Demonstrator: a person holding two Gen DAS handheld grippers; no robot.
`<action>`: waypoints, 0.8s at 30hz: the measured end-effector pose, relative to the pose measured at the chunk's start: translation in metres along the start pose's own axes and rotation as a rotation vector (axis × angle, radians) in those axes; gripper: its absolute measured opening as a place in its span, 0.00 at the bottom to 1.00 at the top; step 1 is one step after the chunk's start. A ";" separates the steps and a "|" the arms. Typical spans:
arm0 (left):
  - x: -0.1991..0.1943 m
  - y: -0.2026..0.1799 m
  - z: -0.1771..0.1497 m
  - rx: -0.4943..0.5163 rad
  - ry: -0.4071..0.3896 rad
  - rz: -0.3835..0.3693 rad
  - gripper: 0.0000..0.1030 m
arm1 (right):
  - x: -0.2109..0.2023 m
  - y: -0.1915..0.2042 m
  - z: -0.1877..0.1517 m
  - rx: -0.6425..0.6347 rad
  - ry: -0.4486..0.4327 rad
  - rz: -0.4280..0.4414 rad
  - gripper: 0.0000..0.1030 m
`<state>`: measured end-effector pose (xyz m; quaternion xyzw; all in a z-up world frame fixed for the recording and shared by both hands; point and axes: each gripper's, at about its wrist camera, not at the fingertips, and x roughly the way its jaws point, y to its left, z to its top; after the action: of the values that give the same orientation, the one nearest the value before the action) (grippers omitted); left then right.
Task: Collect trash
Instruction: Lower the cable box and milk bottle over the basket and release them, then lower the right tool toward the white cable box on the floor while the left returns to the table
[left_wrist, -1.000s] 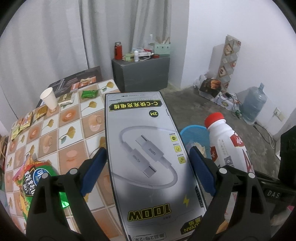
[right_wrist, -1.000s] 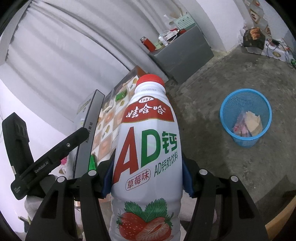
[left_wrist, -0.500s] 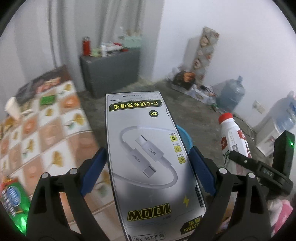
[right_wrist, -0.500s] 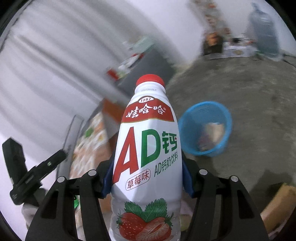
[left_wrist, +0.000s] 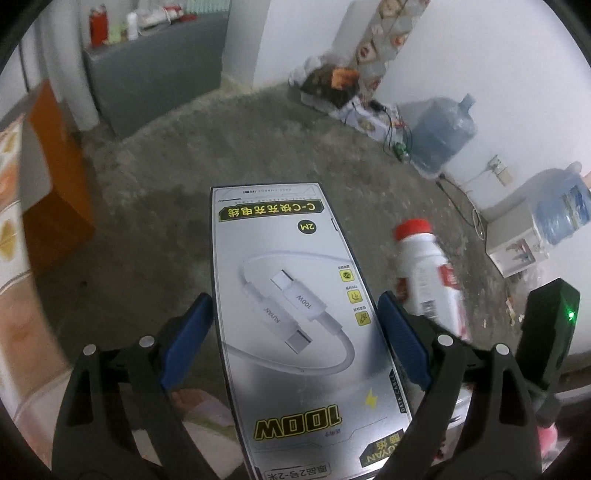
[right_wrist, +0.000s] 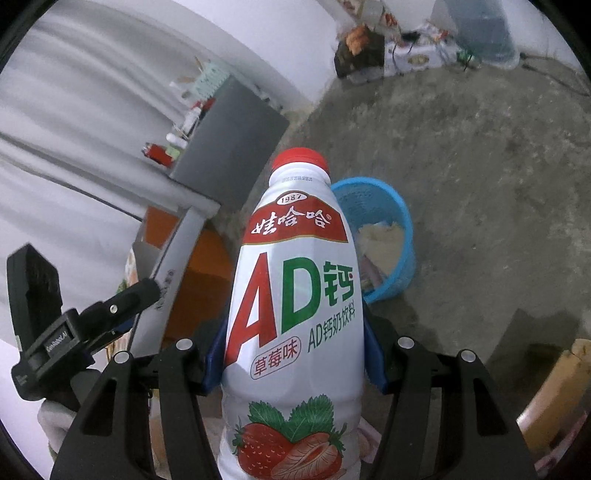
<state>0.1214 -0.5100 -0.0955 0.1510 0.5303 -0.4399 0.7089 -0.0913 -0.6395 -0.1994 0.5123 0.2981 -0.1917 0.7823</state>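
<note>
My left gripper is shut on a flat silver charging-cable box, held out over the concrete floor. My right gripper is shut on a white AD calcium milk bottle with a red cap; the bottle also shows in the left wrist view, to the right of the box. A blue plastic trash basket holding paper scraps stands on the floor just behind the bottle. The basket is hidden in the left wrist view. The left gripper and the box edge show at the left of the right wrist view.
The tiled table's edge and its orange side are at the left. A grey cabinet stands by the far wall. Water jugs, cables and boxes line the right wall. A cardboard box sits at the lower right.
Both grippers have swung right, away from the table and over the floor, still holding their loads. The basket is now closer, behind the bottle, and has gone out of the left wrist view.
</note>
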 end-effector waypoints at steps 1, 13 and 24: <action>0.010 0.000 0.008 0.000 0.009 0.000 0.84 | 0.009 -0.002 0.007 0.016 0.007 0.004 0.57; 0.102 0.023 0.043 -0.042 0.019 0.037 0.84 | 0.111 -0.084 0.015 0.220 0.098 -0.068 0.69; 0.024 0.029 0.031 -0.053 -0.096 -0.104 0.84 | 0.062 -0.080 -0.013 0.128 0.042 -0.088 0.69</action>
<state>0.1648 -0.5261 -0.1119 0.0834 0.5144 -0.4688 0.7132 -0.0971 -0.6598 -0.2991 0.5516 0.3237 -0.2338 0.7323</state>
